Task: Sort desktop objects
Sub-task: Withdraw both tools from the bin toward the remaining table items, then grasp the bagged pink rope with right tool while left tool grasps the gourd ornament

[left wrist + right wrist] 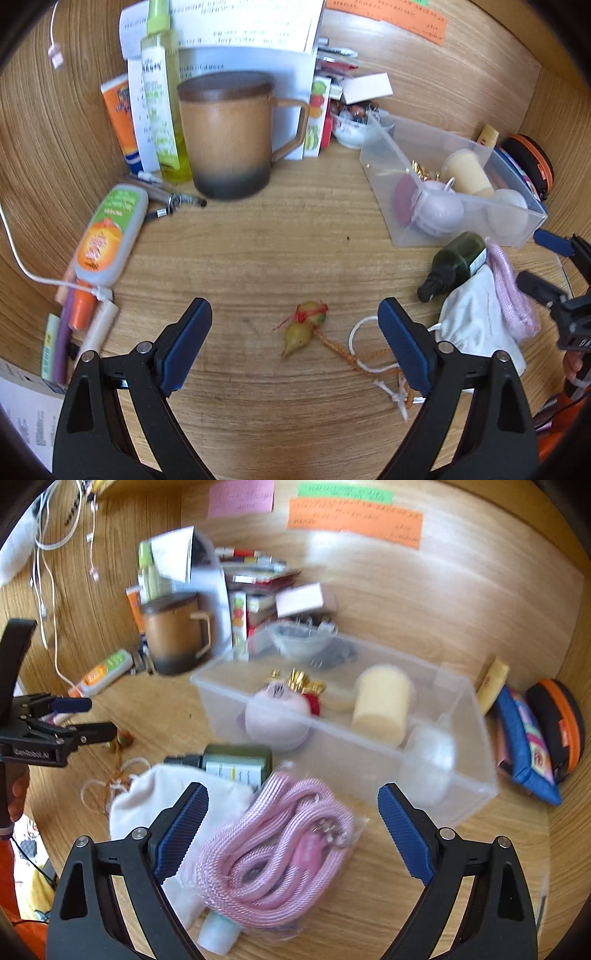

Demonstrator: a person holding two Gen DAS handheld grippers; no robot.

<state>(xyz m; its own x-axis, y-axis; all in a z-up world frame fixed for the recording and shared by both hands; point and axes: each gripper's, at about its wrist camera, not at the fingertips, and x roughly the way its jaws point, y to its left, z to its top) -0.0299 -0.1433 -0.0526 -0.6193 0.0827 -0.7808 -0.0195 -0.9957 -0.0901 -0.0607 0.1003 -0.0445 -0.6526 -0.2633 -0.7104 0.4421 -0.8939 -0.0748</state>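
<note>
Between the left gripper's (295,347) spread fingers lies one gourd charm (304,326); right gripper (293,830) gapes over one pink cord (273,853).

Cluttered wooden desk (280,236), seemingly oak.

gourd charm (305,325) | yellow-green, red-tied, orange cord | lying flat on desk (258,258)

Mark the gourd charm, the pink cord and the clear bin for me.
gourd charm (304,326), left wrist view, on its waist.
pink cord (273,853), right wrist view, on the coiled loops.
clear bin (369,760), right wrist view, on its front wall.
</note>
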